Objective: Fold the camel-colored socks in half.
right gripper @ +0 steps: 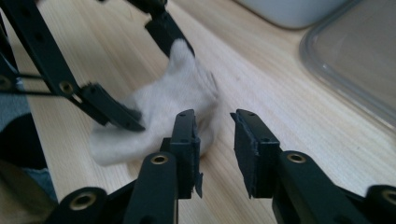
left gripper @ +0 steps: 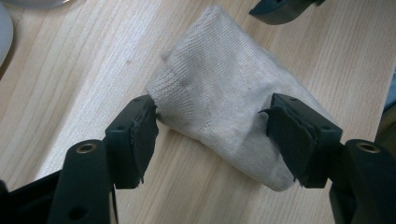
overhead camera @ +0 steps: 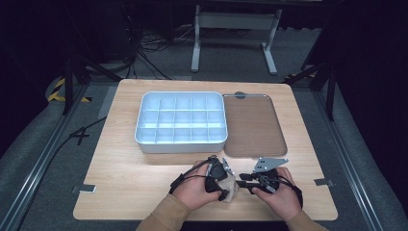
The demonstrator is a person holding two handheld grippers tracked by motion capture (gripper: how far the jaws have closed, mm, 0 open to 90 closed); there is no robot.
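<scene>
A cream knitted sock (left gripper: 224, 88), folded into a small bundle, lies on the wooden table (overhead camera: 144, 168) near its front edge. My left gripper (left gripper: 215, 121) stands open, one jaw on each side of the bundle, and the pads (left gripper: 142, 135) sit at its edges without squeezing it. In the right gripper view the sock (right gripper: 163, 107) lies just beyond and left of my right gripper (right gripper: 215, 128), which is open with nothing between its jaws. From above, both hands meet at the sock (overhead camera: 232, 188), left gripper (overhead camera: 222, 185) and right gripper (overhead camera: 242, 181) on either side of it.
A white tray (overhead camera: 142, 126) divided into several compartments sits at the table's middle. Beside it on the right lies a flat brownish transparent lid (overhead camera: 252, 125). Bare wood lies to the left of the hands. A table frame and cables stand on the floor behind.
</scene>
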